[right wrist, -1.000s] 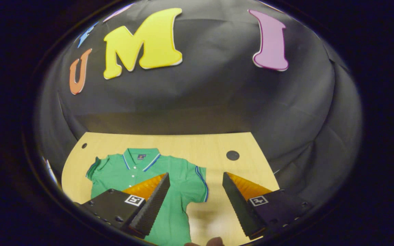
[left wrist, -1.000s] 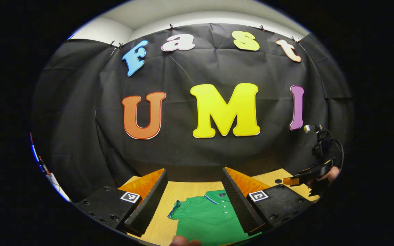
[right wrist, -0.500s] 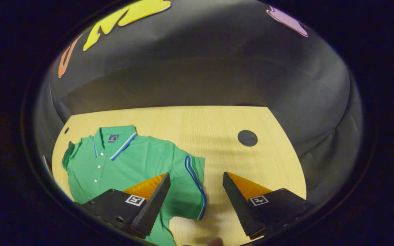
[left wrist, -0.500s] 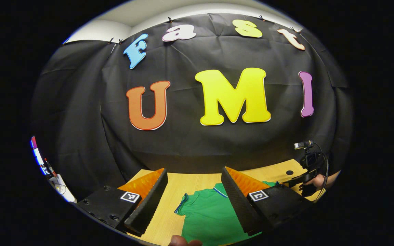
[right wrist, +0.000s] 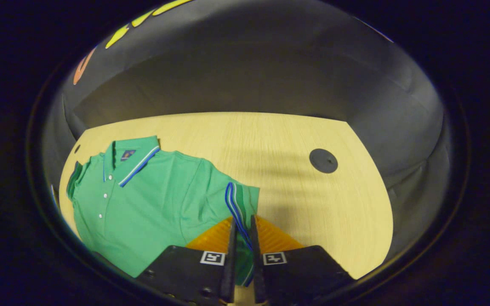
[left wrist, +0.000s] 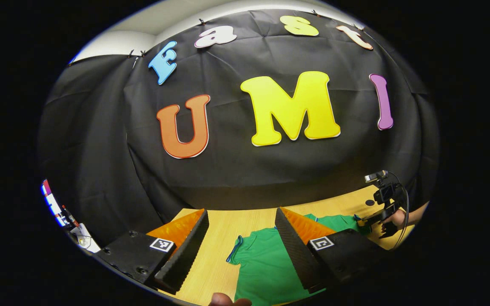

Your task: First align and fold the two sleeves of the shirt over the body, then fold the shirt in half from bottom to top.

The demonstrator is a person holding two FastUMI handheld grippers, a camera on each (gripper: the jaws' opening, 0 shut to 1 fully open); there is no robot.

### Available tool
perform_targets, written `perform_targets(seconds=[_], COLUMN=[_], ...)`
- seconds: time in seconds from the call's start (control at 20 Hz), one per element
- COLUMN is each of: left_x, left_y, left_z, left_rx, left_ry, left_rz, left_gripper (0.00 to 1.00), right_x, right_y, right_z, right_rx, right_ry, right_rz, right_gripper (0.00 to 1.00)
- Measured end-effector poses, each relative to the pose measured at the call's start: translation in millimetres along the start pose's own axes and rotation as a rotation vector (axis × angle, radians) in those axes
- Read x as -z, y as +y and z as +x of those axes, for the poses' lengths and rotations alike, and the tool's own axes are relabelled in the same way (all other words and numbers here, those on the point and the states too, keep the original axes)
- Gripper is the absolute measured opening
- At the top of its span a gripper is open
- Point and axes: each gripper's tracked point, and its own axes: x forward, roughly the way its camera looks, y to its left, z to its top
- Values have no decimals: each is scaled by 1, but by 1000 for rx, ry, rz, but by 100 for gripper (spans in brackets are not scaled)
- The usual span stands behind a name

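Black cloth wall [left wrist: 100,170], light wood table [right wrist: 270,140].

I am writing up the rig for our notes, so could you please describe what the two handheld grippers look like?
Each gripper, left and right, has blocky black housings with visible screws, each bearing a small square black-and-white marker. The jaws are wedge-shaped with ridged inner faces. In the left gripper view, the right gripper carries a small camera on top with a looping black cable.

text: none legible | shirt [right wrist: 143,199] collar label: too small

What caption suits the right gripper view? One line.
Right gripper shut on the green polo shirt's striped sleeve cuff on the wooden table.
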Motion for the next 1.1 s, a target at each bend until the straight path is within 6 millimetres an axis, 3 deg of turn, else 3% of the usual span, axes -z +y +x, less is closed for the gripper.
perform_targets(seconds=[0.05,0.15,0.25,0.3,0.45,0.6,0.75,0.95,1.1], left_x=[-1,-1,-1,-1,3,3,3,11,16], left_y=[1,1,4,7,14,21,26,40,54], left_z=[0,-3,-5,-6,-8,-12,-16,-20,-24], left_rx=[1,0,-3,-8,-21,-32,-33,-45,-54], left_ry=[0,-2,-5,-5,-2,-2,-8,0,8], left_rz=[-1,0,5,4,-5,-5,-6,-27,-39], left_gripper=[100,100,95,100,100,100,100,100,100], right_x=[1,-2,-3,-6,-18,-27,-39,-53,-56], right_y=[1,1,3,3,5,20,51,108,150], right_z=[2,1,-5,-8,-22,-36,-49,-63,-62], right_rx=[2,7,2,0,-17,-49,-88,-135,-137], right_ry=[-1,-1,0,-9,-28,-34,-49,-71,-76], right_rz=[-12,-37,-28,-11,56,128,139,124,84], right_gripper=[3,0,0,0,0,0,0,0,0])
